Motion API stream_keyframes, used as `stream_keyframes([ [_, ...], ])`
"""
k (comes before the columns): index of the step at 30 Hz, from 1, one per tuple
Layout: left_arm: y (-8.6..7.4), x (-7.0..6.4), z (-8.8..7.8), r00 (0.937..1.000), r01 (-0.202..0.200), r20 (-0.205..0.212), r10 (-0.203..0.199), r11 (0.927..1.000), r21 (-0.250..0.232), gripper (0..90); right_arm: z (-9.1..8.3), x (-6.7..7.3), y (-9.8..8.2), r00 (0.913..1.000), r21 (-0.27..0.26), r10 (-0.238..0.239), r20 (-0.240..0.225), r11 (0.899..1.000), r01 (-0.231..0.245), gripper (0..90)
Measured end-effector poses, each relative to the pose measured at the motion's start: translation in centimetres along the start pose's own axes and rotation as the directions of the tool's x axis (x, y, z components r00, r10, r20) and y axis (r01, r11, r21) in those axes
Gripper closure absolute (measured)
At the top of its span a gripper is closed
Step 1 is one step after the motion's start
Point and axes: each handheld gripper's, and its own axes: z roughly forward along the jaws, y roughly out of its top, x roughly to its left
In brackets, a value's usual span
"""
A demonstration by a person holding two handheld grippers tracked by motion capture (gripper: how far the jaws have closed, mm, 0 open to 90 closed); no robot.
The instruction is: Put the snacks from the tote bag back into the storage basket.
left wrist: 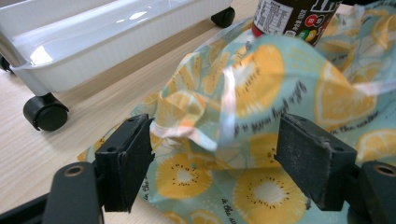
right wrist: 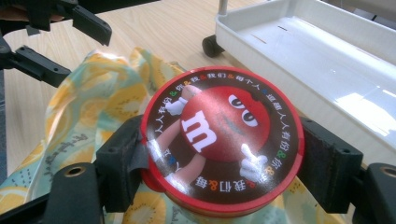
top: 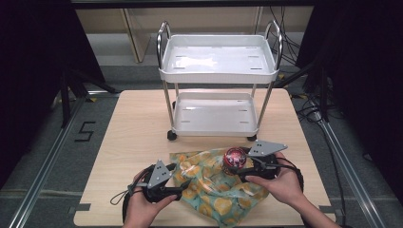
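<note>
A round candy can (top: pixel 235 157) with a red M&M's lid (right wrist: pixel 219 140) stands upright over a crumpled plastic bag (top: pixel 214 190) printed with lemon slices. My right gripper (right wrist: pixel 222 163) is shut on the can, a pad pressing each side under the lid. At the bag's left edge my left gripper (top: pixel 183 189) is open. In the left gripper view the jaws (left wrist: pixel 215 158) stand wide apart, and a raised fold of the bag (left wrist: pixel 261 79) sits between them unpinched. The can's dark label (left wrist: pixel 289 16) shows behind the fold. The right gripper view shows the left gripper (right wrist: pixel 84 55) beyond the bag (right wrist: pixel 93 107).
A white two-shelf cart (top: pixel 216 59) on black casters stands on the wooden table (top: pixel 133 133) just behind the bag. Its lower tray (left wrist: pixel 93 46) and a caster (left wrist: pixel 45 112) lie close to my left gripper. The tray rim (right wrist: pixel 327 60) runs right of the can.
</note>
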Motion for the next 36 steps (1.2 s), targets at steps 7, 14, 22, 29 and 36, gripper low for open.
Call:
stream_keyframes([
  [7, 0.0, -0.1, 0.0, 1.0000, -0.005, 0.006, 0.005, 1.0000, -0.003, 26.0, 0.0, -0.2, 0.3, 0.9997, -0.019, 0.010, 0.023, 1.000, -0.009, 26.2],
  [14, 0.0, -0.1, 0.0, 1.0000, 0.000, -0.005, 0.000, 1.0000, -0.004, 26.0, -0.1, -0.4, 0.5, 0.9998, -0.008, 0.009, 0.016, 1.000, -0.008, 26.2],
  [22, 0.1, 0.1, -0.1, 0.9995, -0.030, -0.010, 0.030, 0.9995, -0.009, 25.9, -0.2, -0.4, 0.7, 0.9985, -0.017, 0.043, 0.033, 0.999, -0.043, 26.2],
  [29, 0.1, 0.1, 0.0, 0.9998, -0.021, 0.002, 0.021, 0.9996, -0.019, 25.9, 0.0, -0.8, 0.9, 0.9979, -0.025, 0.049, 0.044, 0.999, -0.048, 26.2],
  [36, 0.2, 0.0, -0.1, 0.9998, -0.020, -0.006, 0.020, 0.9997, -0.013, 25.9, 0.0, -1.1, 1.2, 0.9985, -0.038, 0.022, 0.050, 0.999, -0.020, 26.2],
])
